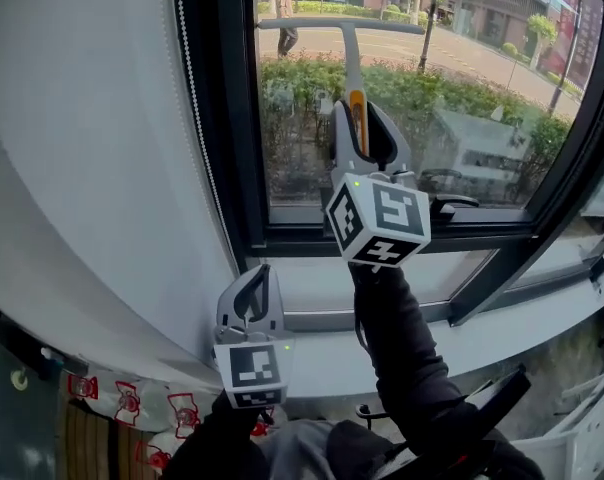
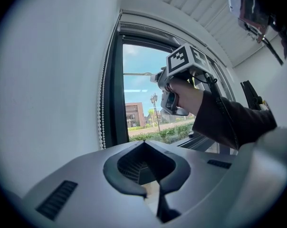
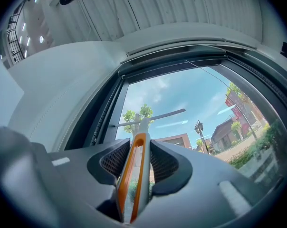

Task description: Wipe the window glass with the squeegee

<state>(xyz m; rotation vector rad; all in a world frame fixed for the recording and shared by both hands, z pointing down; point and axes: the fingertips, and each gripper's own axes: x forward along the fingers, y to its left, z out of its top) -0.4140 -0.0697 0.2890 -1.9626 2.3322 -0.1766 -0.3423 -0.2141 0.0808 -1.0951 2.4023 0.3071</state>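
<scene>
Firmly grips a grey T-shaped squeegee with an orange strip down its handle [image 1: 351, 63] in the right gripper [image 1: 359, 116], with jaws pressed onto both sides of that handle and the shaft rising beyond the tips. Holds it raised in front of the large clear window glass [image 1: 462, 68], with the thin crossbar blade [image 1: 337, 25] near the top of the head view; cannot tell whether blade and pane touch. Along the right gripper's [image 3: 141, 144] own jaws: orange-edged squeegee handle [image 3: 134, 179] wedged between dark ribbed pads [image 3: 116, 161], blade [image 3: 150, 115] nearly level against blue sky. Carries the left gripper [image 1: 262, 274] low, well below and to the left of the right one, just beside the pale grey window sill [image 1: 312, 288], tips pointing up. In the left gripper view, that gripper's [image 2: 143, 145] jaws closed tip to tip, with nothing between them but the hollow of the curved pads. Also in that view: a hand [image 2: 187, 93] in a dark sleeve [image 2: 229, 120] wrapped round the right gripper, black-and-white marker cube [image 2: 187, 58] on top. Left of the glass, a black window frame [image 1: 232, 118], a white bead cord [image 1: 197, 118] hanging beside it, then a plain white wall [image 1: 82, 148]. Beyond the glass, a green hedge [image 1: 452, 98] and a road.
</scene>
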